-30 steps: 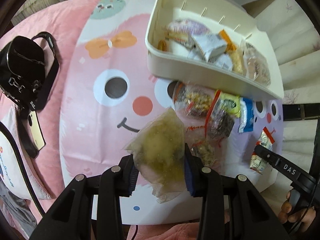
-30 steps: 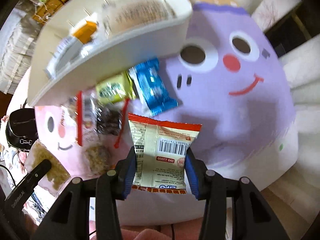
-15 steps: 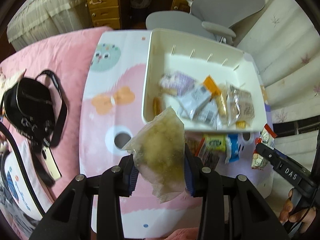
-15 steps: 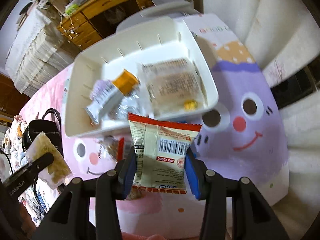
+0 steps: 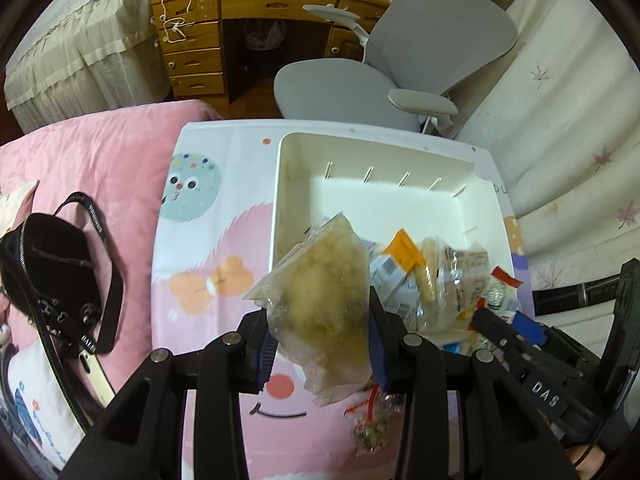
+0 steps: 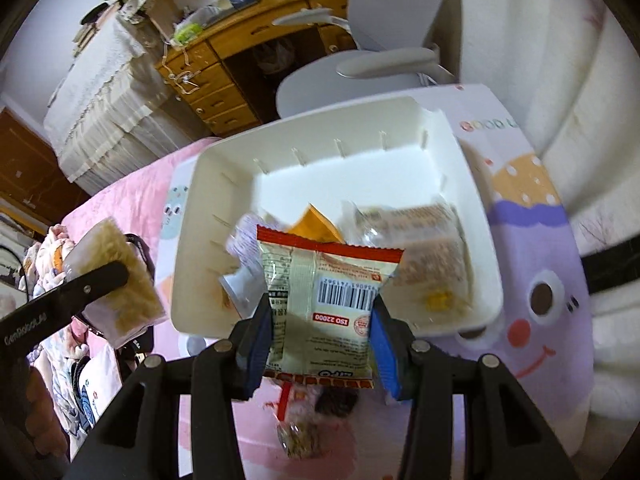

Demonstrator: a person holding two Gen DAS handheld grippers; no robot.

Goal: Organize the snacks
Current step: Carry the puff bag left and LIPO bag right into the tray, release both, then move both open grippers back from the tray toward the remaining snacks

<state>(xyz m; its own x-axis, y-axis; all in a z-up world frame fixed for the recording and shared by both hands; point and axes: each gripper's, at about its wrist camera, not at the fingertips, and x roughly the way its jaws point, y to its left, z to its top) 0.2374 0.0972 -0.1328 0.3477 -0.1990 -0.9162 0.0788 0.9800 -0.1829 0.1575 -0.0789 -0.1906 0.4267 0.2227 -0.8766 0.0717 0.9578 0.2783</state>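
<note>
Both packets poised over the white plastic bin (image 6: 476,208): left hand-held gripper (image 5: 320,344) pinches a clear crumbly-snack bag (image 5: 320,296), right hand-held gripper (image 6: 320,340) clamps a red-edged barcode sachet (image 6: 324,296), each probably needing release inside.

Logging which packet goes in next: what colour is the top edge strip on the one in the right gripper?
Red, on the cream packet; right wrist view shows it best.
</note>
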